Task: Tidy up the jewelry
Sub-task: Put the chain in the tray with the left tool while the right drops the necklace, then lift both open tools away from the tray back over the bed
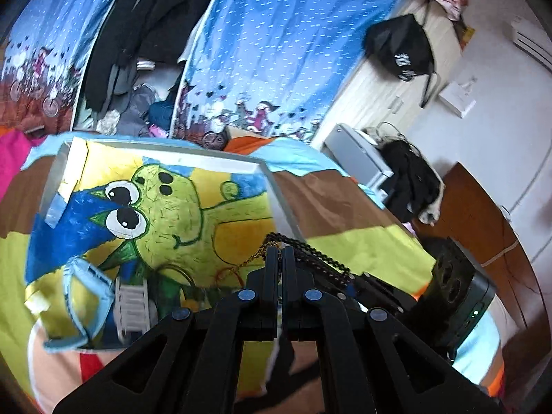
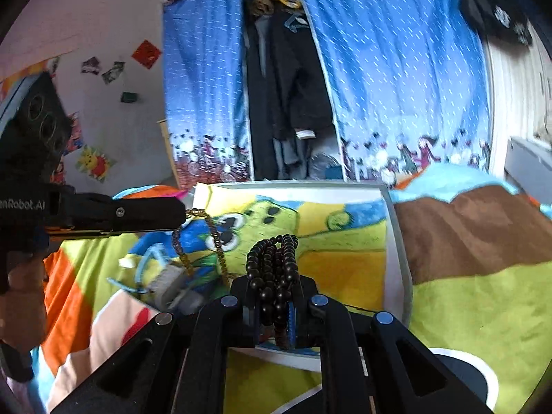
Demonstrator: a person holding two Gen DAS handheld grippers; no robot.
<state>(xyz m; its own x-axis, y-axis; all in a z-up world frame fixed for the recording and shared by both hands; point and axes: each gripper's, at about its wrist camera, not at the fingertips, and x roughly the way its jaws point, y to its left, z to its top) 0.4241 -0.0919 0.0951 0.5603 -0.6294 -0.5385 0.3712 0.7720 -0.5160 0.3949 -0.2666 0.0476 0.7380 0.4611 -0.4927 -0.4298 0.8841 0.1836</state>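
Note:
A shallow white tray, lined with a drawing of a green creature, lies on the bedspread. My left gripper is shut on a strand of amber-brown beads, whose loop hangs down over the tray. Above the tray's near edge, my right gripper is shut on a bunched strand of black beads. In the tray lie a light blue band, a white clip, a thin gold chain and a red cord.
The colourful patchwork bedspread surrounds the tray. Behind it hang blue patterned curtains over an open wardrobe of dark clothes. A wooden board and a pile of dark clothing are at the right.

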